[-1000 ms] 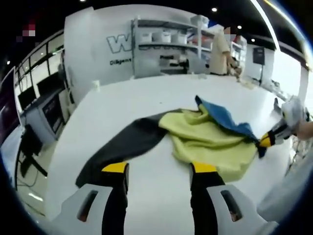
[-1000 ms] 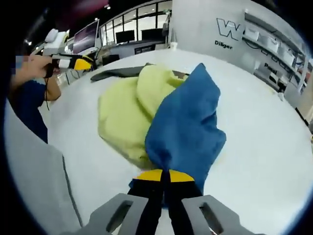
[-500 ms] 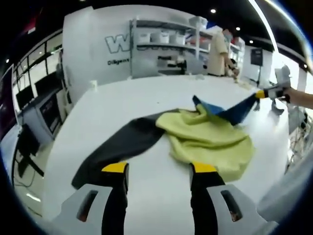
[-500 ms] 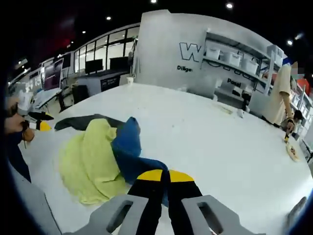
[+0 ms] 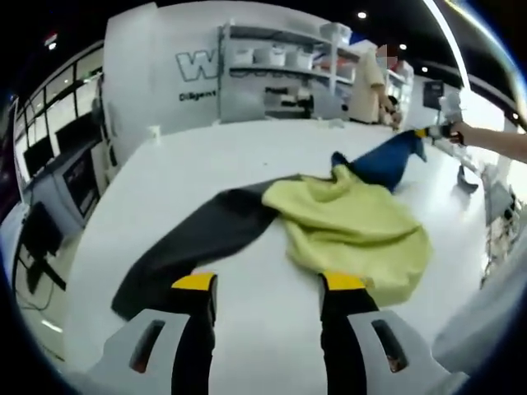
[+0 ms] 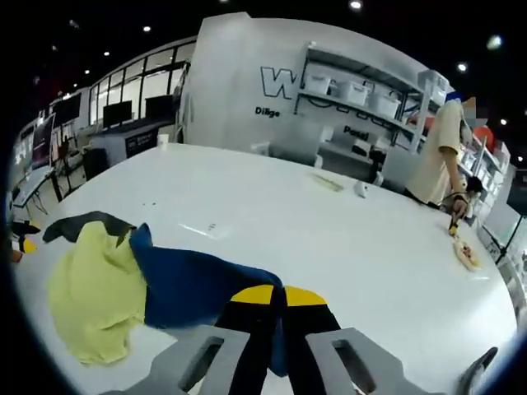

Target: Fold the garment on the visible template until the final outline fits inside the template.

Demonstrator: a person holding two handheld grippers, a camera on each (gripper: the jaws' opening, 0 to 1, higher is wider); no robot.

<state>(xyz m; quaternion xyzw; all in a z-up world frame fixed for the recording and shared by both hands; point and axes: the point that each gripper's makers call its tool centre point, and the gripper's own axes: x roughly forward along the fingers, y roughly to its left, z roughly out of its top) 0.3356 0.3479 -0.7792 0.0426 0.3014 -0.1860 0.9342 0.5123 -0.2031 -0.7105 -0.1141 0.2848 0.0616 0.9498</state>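
Your right claw (image 6: 272, 298) is clamped tight, yellow tips pressed together on a corner of the blue fabric panel (image 6: 193, 285), and it has swung well out across the white tabletop (image 6: 329, 239) since a second ago: back then the blue lay bunched on top of the yellow-green fabric panel (image 5: 354, 230), now it is drawn out long and flat, away from the heap. In the left gripper view you can see that same blue panel (image 5: 383, 160) stretched toward your far hand, with your right claw (image 5: 428, 132) pinching its end near the tabletop's far side. That tells me the crumpled multicolour garment is being opened up, not folded yet, so you are early in the job; I judge the spreading has to finish before any fold counts. Your left claw (image 5: 268, 284) hangs above the near tabletop with its jaws standing wide apart and nothing between them, just short of the yellow-green heap and beside the black fabric panel (image 5: 193, 243), which runs out long toward the near left. The garment sits around the middle of the tabletop, yellow-green part crumpled, blue and black parts splayed to either side. No template outline can be made out on the white surface, so I can't tell you how it lines up. There's bare white room in front of the right claw, but in the left gripper view the blue end is near the tabletop's far edge, so mind it. A person (image 6: 440, 156) stands at the far rim, well apart from the cloth.
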